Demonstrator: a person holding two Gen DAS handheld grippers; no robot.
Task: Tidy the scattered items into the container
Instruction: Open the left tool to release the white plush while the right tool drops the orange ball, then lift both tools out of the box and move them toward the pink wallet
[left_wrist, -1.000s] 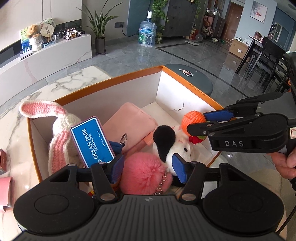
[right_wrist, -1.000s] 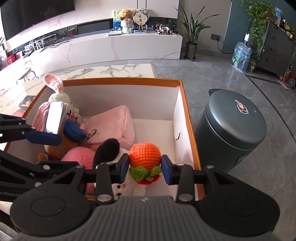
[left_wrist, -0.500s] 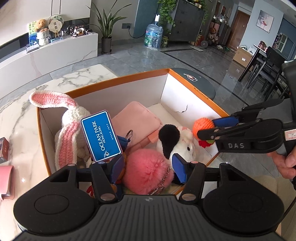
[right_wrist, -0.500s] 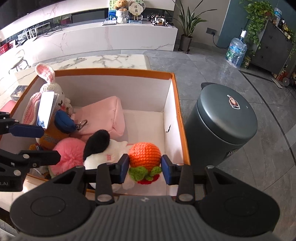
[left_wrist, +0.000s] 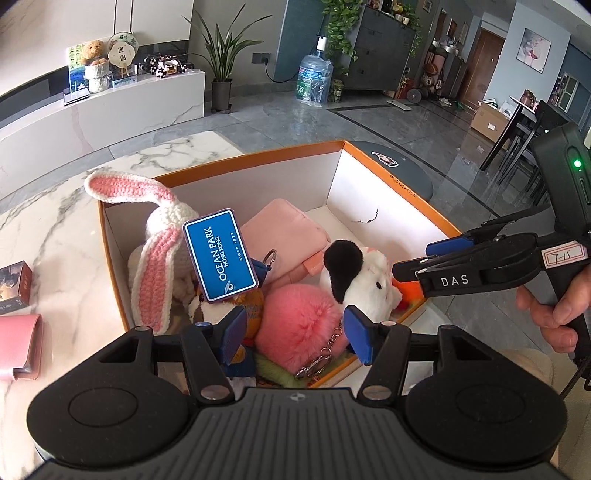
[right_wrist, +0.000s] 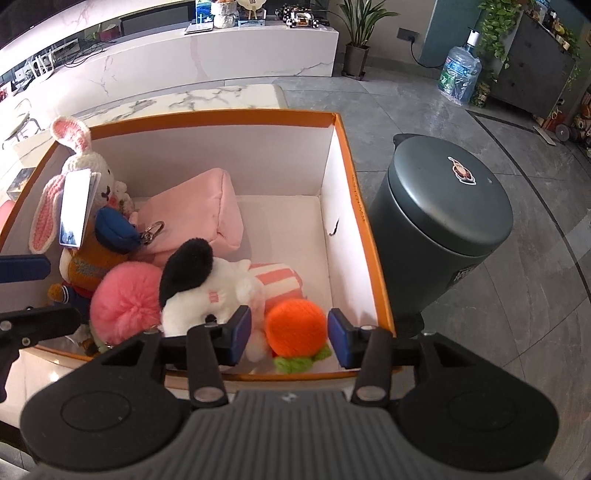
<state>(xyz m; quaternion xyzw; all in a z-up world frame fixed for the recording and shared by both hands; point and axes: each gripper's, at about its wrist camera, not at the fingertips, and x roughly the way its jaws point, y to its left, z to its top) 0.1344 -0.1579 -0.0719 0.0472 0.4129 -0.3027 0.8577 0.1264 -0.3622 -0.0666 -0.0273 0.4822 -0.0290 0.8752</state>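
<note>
An orange-rimmed white box (left_wrist: 391, 181) (right_wrist: 221, 115) holds soft toys: a crocheted bunny (left_wrist: 159, 240), a blue Ocean Park card (left_wrist: 219, 254), a pink pouch (left_wrist: 284, 229), a pink pom-pom (left_wrist: 299, 325), a black-and-white plush (left_wrist: 358, 273) (right_wrist: 207, 291). The orange crochet fruit (right_wrist: 295, 325) lies in the box's near right corner, between the pads of my right gripper (right_wrist: 288, 338), which is open and no longer clamps it. My left gripper (left_wrist: 293, 334) is open and empty above the pom-pom. The right gripper (left_wrist: 436, 258) also shows in the left wrist view.
A dark grey bin (right_wrist: 443, 221) stands just right of the box. A small dark box (left_wrist: 14, 288) and a pink wallet (left_wrist: 18, 347) lie on the marble table (left_wrist: 55, 229) left of the box.
My right gripper opened and let the orange crochet fruit drop into the box's near right corner. Both grippers have pulled back and up from the box.
</note>
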